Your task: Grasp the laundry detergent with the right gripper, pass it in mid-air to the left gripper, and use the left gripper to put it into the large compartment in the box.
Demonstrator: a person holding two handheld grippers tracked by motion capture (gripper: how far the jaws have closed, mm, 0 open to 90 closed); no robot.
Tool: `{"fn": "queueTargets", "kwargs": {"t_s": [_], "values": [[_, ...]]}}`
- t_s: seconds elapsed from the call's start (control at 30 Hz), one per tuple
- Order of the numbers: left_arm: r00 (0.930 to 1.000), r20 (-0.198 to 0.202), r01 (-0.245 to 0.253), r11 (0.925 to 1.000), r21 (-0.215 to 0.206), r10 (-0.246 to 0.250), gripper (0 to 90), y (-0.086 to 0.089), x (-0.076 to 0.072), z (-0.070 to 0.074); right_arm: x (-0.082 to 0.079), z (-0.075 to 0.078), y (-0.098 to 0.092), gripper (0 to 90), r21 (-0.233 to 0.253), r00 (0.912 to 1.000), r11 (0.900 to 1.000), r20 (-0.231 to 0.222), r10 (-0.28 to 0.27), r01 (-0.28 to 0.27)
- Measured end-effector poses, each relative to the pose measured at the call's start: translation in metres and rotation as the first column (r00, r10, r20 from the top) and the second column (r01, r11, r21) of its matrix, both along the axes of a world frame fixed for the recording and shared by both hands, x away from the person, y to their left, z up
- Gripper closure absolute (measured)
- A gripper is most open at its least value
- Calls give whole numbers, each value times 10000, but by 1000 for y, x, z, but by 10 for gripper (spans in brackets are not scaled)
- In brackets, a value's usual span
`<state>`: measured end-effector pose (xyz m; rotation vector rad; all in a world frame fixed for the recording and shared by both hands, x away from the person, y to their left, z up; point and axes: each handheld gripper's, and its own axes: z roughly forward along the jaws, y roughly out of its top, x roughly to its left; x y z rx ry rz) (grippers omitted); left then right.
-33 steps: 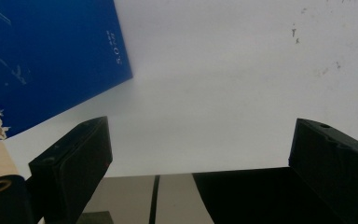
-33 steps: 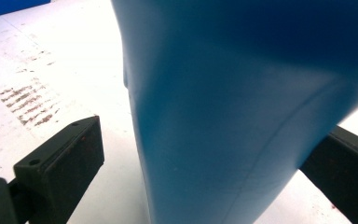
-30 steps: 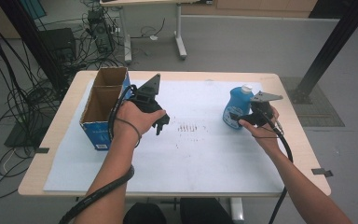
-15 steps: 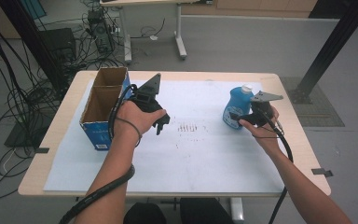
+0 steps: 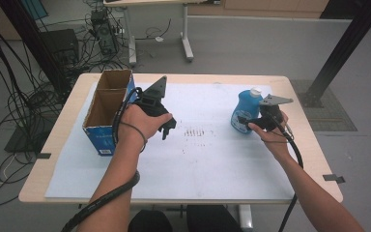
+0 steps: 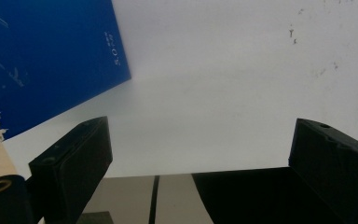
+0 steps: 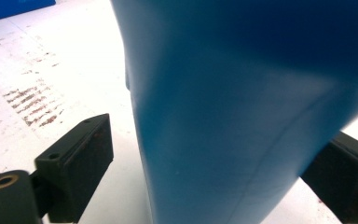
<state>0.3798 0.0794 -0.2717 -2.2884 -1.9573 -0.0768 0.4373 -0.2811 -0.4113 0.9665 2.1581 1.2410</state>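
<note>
The blue bottle point(image 5: 244, 112) stands straight up on the right part of the white sheet point(image 5: 207, 159), with its small white cap point(image 5: 255, 90) on top, so its long side runs up and down. The cap is on, and what is inside cannot be seen. The right gripper point(image 5: 249, 121) is at the bottom part of the bottle. Its jaws are wide open, one on each side of the bottle point(image 7: 242, 107), and there is a gap beside the left jaw (the other jaw is partly hidden, so touching cannot be told).

Far to the left stands a cardboard box point(image 5: 107, 111) with blue sides. Its top is open and it has two parts inside; what shows of them looks empty. The left gripper point(image 5: 165, 126) hangs just beside the box, over the sheet. Its jaws are wide open and hold nothing.
</note>
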Motion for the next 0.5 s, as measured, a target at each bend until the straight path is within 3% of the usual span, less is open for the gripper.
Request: {"fn": "queueTargets", "kwargs": {"t_s": [0.33,0.5], "values": [[10000,0,11,10000,-34,-11,63,-1,0,-1,1,2,-2,266,-24,9997,10000,228,-65,65],[10000,-26,31,10000,-63,-31,64,-1,0,-2,2,0,-3,283,64,9999,10000,124,-76,75]]}}
